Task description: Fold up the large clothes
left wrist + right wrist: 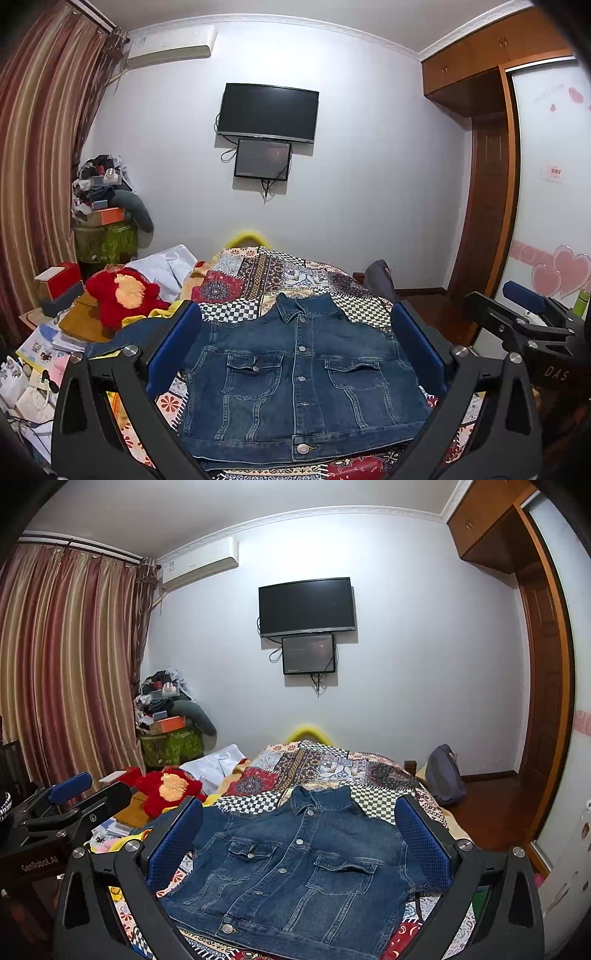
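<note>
A blue denim jacket [303, 373] lies flat, buttoned, front up, collar away from me, on the patchwork bedspread [280, 273]; it also shows in the right wrist view [295, 871]. Its sleeves seem tucked under, one poking out left. My left gripper [295, 332] is open and empty, held above the jacket's near half. My right gripper [299, 819] is open and empty, also above the jacket. The right gripper shows at the right edge of the left wrist view [524, 314]; the left gripper shows at the left of the right wrist view [74, 794].
A red plush toy [122, 295] and white cloth [166, 266] lie at the bed's left. Boxes, papers and bags [44, 354] crowd the left side. A grey backpack [443, 775] leans by the bed's right. A wardrobe [546, 184] stands right.
</note>
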Demonstrator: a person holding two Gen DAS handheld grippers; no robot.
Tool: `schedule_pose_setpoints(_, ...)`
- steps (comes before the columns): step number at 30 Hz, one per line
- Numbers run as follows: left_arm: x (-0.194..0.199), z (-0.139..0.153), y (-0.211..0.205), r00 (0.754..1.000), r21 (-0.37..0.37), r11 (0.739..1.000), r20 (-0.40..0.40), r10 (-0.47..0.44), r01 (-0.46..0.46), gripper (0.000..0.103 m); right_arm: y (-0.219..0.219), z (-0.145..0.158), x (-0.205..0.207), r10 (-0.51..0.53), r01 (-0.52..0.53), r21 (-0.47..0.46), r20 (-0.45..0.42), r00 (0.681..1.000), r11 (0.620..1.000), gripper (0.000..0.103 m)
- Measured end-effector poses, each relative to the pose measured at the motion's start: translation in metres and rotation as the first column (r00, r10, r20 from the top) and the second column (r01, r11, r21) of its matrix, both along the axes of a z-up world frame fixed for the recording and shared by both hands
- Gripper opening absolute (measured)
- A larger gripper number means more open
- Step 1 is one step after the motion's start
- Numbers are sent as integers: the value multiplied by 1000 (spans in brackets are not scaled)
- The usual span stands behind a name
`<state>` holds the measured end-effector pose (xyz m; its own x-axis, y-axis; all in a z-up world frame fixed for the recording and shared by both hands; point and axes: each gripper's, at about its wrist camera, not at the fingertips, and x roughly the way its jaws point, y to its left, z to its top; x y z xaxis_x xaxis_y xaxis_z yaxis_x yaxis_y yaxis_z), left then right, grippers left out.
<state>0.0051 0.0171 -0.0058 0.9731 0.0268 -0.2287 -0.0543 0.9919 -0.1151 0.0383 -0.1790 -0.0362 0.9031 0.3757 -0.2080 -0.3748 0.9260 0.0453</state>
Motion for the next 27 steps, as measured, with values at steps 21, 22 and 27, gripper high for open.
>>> schedule_pose_setpoints(21, 7, -1, -1, 1000, 6, 1000, -2, 0, 0, 103, 2, -1, 1, 1, -1, -2, -4, 1000, 1000, 103)
schedule_pose_setpoints(22, 6, -1, -1, 1000, 5, 1000, -2, 0, 0, 103, 2, -2, 1, 1, -1, -2, -5, 1000, 1000, 103)
schedule_pose_setpoints(27, 10, -2, 1, 1000, 10, 1000, -8, 3, -3, 103, 7, -4, 8, 1, -1, -12, -12, 1000, 1000, 103)
